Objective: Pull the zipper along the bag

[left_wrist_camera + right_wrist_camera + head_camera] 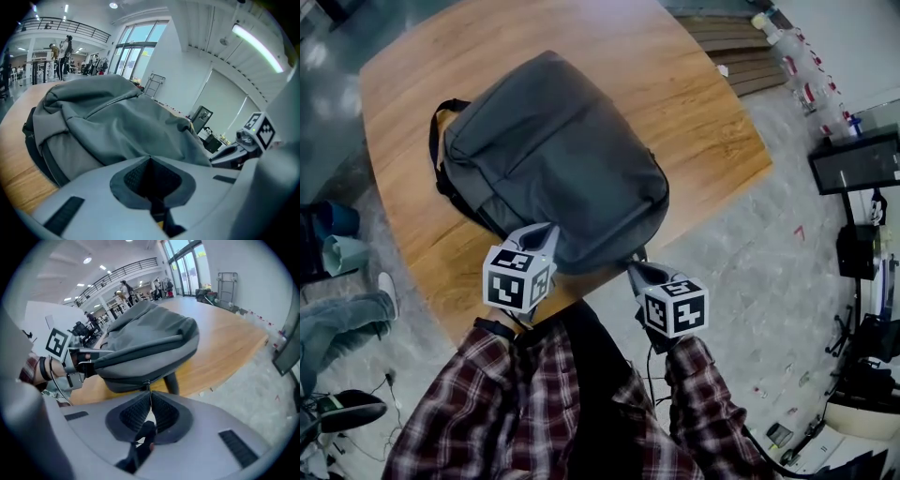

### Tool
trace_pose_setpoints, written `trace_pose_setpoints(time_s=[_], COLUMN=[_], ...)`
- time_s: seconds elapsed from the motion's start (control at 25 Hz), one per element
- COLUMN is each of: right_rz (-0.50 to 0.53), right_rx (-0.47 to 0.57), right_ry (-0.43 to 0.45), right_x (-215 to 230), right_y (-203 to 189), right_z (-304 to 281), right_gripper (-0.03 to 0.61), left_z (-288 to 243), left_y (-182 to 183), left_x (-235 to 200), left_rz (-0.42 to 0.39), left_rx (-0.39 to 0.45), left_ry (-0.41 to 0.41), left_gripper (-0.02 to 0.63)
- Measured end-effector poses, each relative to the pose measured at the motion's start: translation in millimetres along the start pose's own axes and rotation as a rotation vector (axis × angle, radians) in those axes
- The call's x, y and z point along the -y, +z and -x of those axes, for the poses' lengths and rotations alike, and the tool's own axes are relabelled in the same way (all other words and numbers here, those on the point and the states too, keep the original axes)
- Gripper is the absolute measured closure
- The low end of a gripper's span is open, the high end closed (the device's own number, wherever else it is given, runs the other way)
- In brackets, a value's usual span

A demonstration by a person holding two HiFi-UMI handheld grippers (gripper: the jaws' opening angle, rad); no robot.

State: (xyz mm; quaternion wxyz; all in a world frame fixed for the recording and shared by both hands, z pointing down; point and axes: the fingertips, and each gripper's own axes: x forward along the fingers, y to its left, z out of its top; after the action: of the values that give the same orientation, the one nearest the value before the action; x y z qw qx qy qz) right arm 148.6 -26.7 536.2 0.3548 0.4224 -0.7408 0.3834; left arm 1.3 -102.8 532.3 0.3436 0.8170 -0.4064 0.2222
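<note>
A grey backpack (pixel 553 159) lies flat on the wooden table (pixel 694 103), its near end at the table's front edge. My left gripper (pixel 539 232) meets the bag's near-left edge. In the left gripper view the jaws are shut (pixel 150 159) with dark bag material pinched between them, and the backpack (pixel 117 117) bulges just beyond. My right gripper (pixel 633 269) is at the near-right corner. In the right gripper view its jaws are shut (pixel 149 397) on the thin zipper pull (pixel 148 386), which hangs from the backpack's (pixel 150 343) zipper line.
A dark strap (pixel 172 383) hangs off the bag's near corner over the table edge. A person's jeans and shoe (pixel 347 319) are at the left on the floor. Black equipment and a monitor (pixel 858 159) stand at the right. Bottles (pixel 787 47) line the far right.
</note>
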Motion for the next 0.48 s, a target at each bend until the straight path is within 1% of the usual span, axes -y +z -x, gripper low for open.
trace_pose_setpoints(time_s=[0.04, 0.16, 0.24, 0.32, 0.44, 0.48], right_rz=[0.004, 0.078, 0.053, 0.016, -0.038, -0.039], right_rx=[-0.005, -0.028, -0.020, -0.007, 0.015, 0.016], right_ry=[-0.002, -0.054, -0.061, -0.049, 0.006, 0.027], right_x=[10.5, 29.0, 35.9, 33.0, 12.0, 2.5], right_y=[1.8, 9.0, 11.9, 11.8, 2.6, -1.3], right_z=[2.0, -3.8, -8.1, -9.6, -8.8, -8.6], right_gripper=[0.560, 0.560, 0.560, 0.561, 0.561, 0.561], left_z=[-0.2, -1.9, -2.6, -2.4, 4.5, 7.3], left_y=[0.3, 0.2, 0.0, 0.3, -2.8, -3.0], left_x=[0.0, -0.2, -0.6, -1.9, -5.5, -7.9], left_rz=[0.000, 0.001, 0.002, 0.008, 0.030, 0.026], left_rx=[-0.001, -0.005, -0.007, -0.019, -0.069, -0.089], left_ry=[-0.004, -0.013, -0.017, -0.025, -0.044, -0.041], left_gripper=[0.606, 0.606, 0.606, 0.606, 0.606, 0.606])
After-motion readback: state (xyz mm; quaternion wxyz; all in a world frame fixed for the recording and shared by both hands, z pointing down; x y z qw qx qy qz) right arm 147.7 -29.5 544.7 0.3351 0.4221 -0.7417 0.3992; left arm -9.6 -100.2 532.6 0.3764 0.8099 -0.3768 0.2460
